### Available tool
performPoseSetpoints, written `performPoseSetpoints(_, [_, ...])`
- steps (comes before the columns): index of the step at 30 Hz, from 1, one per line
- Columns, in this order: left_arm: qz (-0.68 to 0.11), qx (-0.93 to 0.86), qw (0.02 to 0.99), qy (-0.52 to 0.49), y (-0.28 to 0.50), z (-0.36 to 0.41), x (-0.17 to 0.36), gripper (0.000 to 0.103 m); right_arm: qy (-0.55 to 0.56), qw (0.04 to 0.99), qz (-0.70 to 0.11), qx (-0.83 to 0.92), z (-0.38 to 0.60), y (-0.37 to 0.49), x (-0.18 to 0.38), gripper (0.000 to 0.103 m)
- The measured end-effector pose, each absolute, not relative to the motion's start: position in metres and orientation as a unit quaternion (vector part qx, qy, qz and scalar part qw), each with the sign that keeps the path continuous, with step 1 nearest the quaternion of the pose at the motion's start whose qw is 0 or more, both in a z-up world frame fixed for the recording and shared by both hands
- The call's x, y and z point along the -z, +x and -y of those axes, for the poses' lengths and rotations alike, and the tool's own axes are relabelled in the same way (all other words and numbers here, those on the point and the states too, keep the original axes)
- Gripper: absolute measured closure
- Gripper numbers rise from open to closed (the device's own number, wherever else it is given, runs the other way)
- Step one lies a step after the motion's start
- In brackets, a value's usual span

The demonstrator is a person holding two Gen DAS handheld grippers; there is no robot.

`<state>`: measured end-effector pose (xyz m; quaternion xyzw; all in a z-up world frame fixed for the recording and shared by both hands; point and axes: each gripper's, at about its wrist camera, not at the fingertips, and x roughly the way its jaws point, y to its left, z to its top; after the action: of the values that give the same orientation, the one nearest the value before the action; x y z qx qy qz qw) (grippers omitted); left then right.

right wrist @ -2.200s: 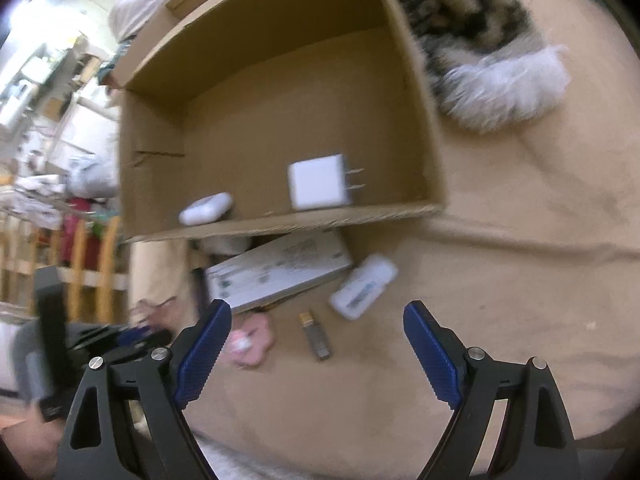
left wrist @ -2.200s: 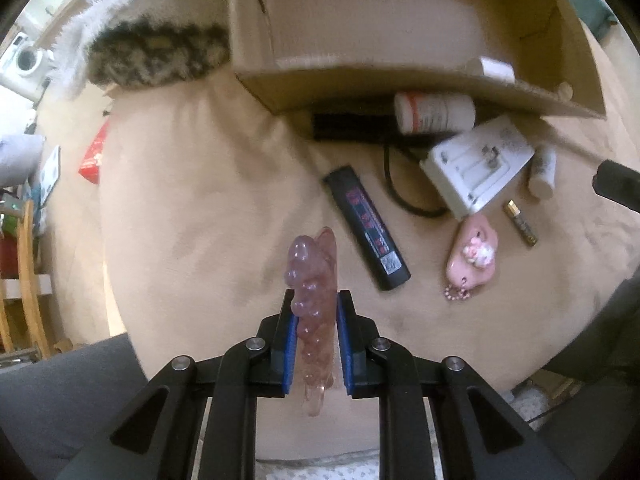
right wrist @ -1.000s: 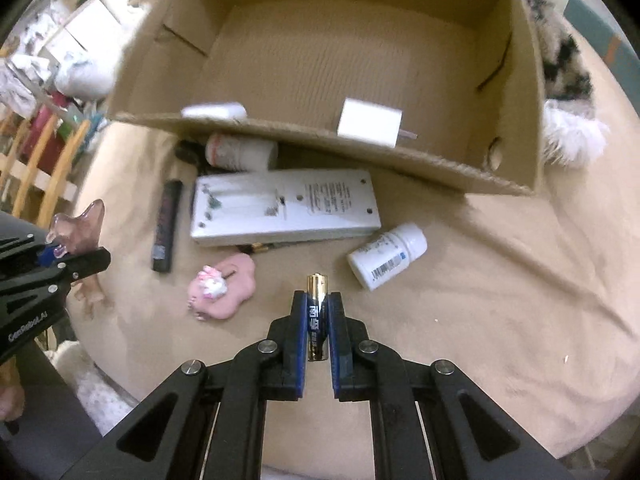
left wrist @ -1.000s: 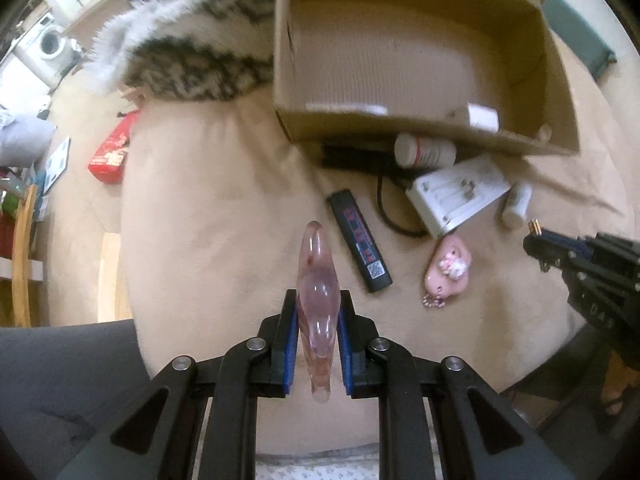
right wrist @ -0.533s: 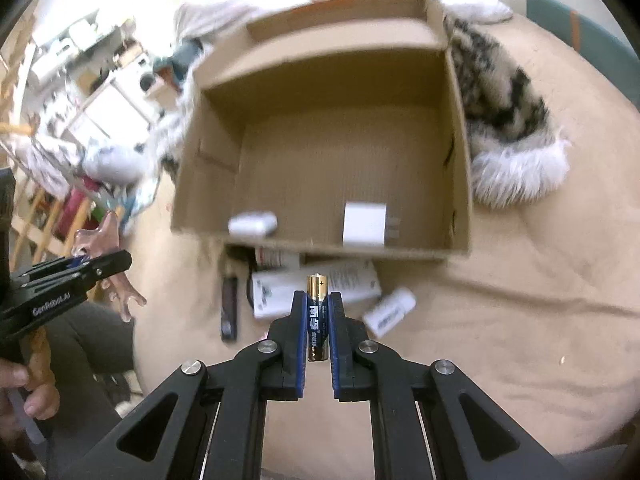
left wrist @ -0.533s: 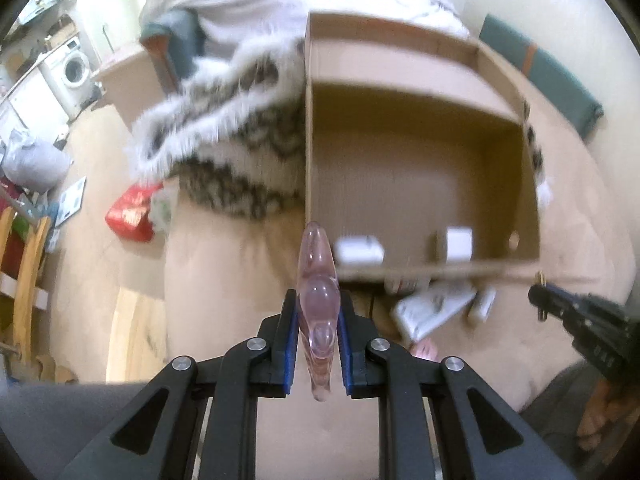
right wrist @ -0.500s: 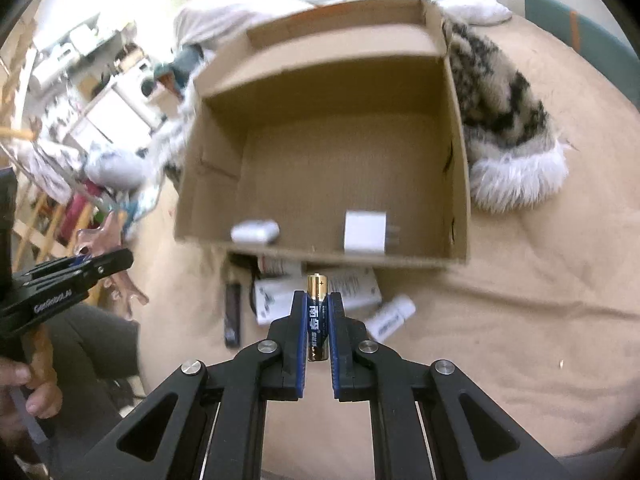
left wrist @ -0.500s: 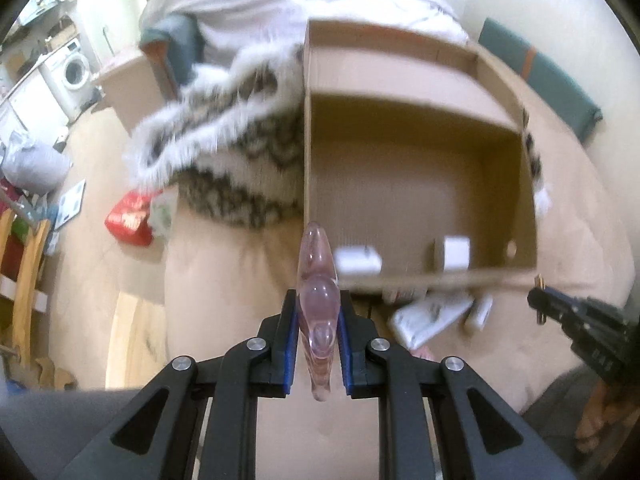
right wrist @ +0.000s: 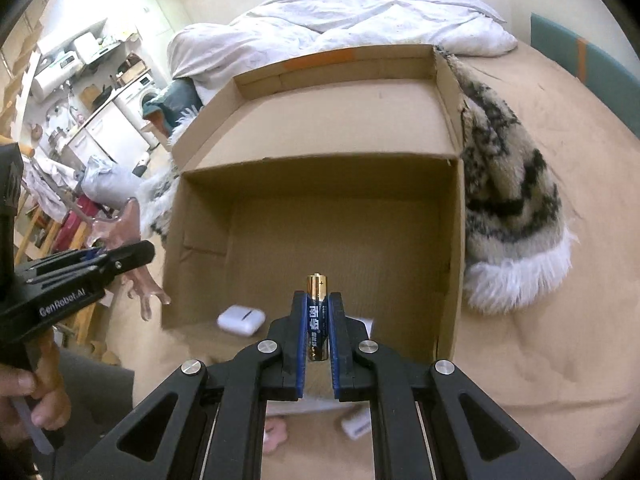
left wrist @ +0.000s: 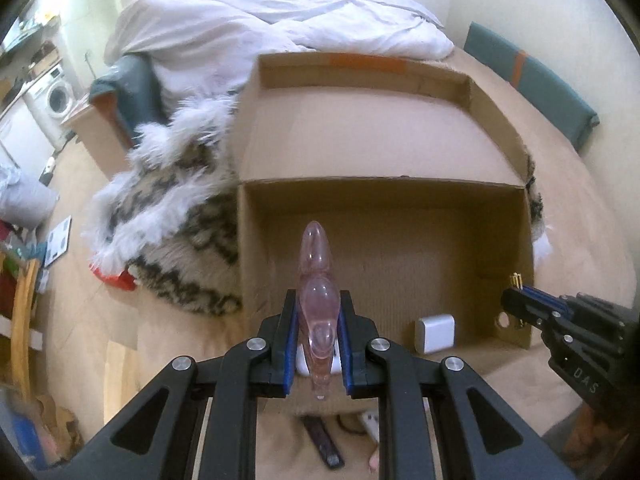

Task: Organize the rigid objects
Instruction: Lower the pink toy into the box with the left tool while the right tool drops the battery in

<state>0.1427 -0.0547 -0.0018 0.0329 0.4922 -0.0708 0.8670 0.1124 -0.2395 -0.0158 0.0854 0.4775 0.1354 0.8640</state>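
An open cardboard box (left wrist: 384, 240) lies on the bed directly ahead of both grippers. A patterned fur throw (right wrist: 508, 208) lies against the box wall, right of the right gripper (right wrist: 318, 324); a white duvet (left wrist: 280, 28) is heaped beyond. Inside the box, a white charger cube (left wrist: 435, 334) sits just right of the left gripper (left wrist: 318, 332), and a white earbud case (right wrist: 241, 320) sits left of the right gripper. The left gripper is clamped on a translucent pink hair claw (left wrist: 317, 280), glossy and lobed. The right gripper grips a blue-and-gold battery (right wrist: 317, 316), upright, gold end forward.
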Motion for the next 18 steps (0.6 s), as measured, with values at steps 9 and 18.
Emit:
performPoseSetpoints(9, [-0.517,0.074,0.852,0.034,0.165,0.065,0.06,0.087,0.094,0.844,-0.51,-0.137,0.233,0.131,0.064,0.093])
performPoseSetpoints(18, [-0.508,0.076,0.857,0.043,0.168,0.07,0.076,0.087,0.07,0.836,-0.527,-0.137,0.222,0.14,0.081,0.092])
